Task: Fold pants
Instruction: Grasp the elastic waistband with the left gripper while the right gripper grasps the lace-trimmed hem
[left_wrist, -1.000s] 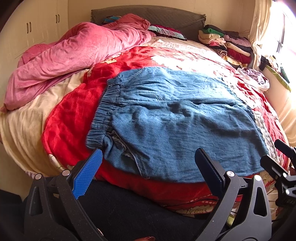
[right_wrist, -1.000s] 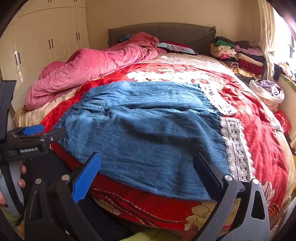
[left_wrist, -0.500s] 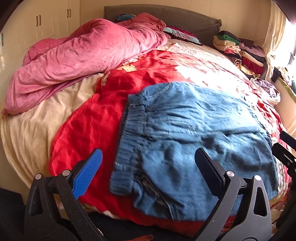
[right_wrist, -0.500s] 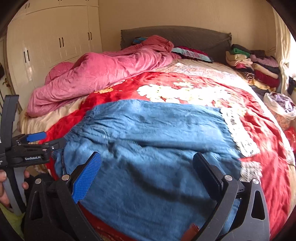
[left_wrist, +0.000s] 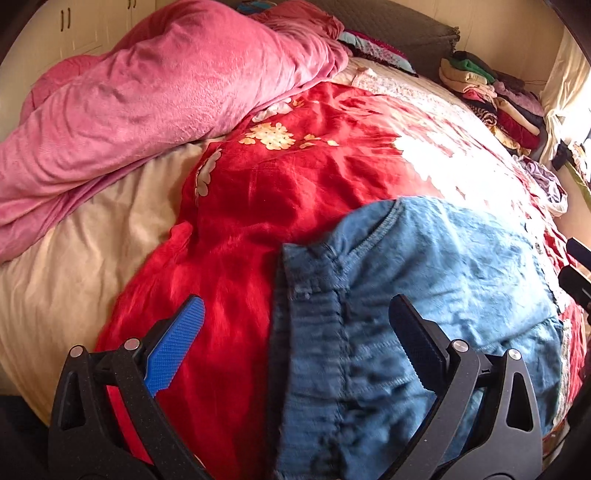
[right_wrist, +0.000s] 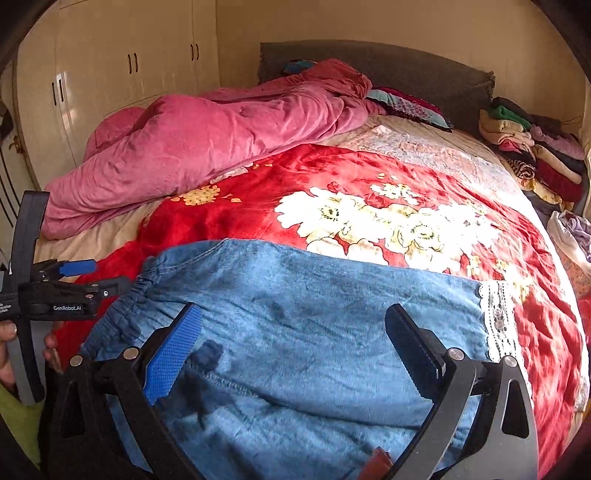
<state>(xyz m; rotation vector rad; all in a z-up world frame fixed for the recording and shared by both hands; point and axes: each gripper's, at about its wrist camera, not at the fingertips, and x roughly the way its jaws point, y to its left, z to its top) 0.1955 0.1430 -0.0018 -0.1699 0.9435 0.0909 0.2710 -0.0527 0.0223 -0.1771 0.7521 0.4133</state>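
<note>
Blue denim pants (left_wrist: 424, 314) lie flat on a red floral blanket (left_wrist: 277, 192) on the bed, elastic waistband to the left. My left gripper (left_wrist: 295, 339) hangs open just above the waistband, its blue pad over the red blanket and its black pad over the denim. In the right wrist view the pants (right_wrist: 314, 314) fill the foreground and my right gripper (right_wrist: 291, 343) stands open over their middle, nothing held. The left gripper (right_wrist: 55, 295) shows at the left edge, held by a hand. A white lace hem (right_wrist: 496, 317) marks the pants' right end.
A crumpled pink duvet (right_wrist: 207, 147) lies along the bed's left and far side. Stacked folded clothes (right_wrist: 528, 147) sit at the far right by the grey headboard (right_wrist: 388, 70). A bag of laundry (right_wrist: 572, 236) is at the right edge. Cream wardrobes (right_wrist: 110, 81) stand left.
Both grippers have moved forward and lower over the bed, so the pants now lie close under their fingers. The left gripper has come over the waistband. Both stay open.
</note>
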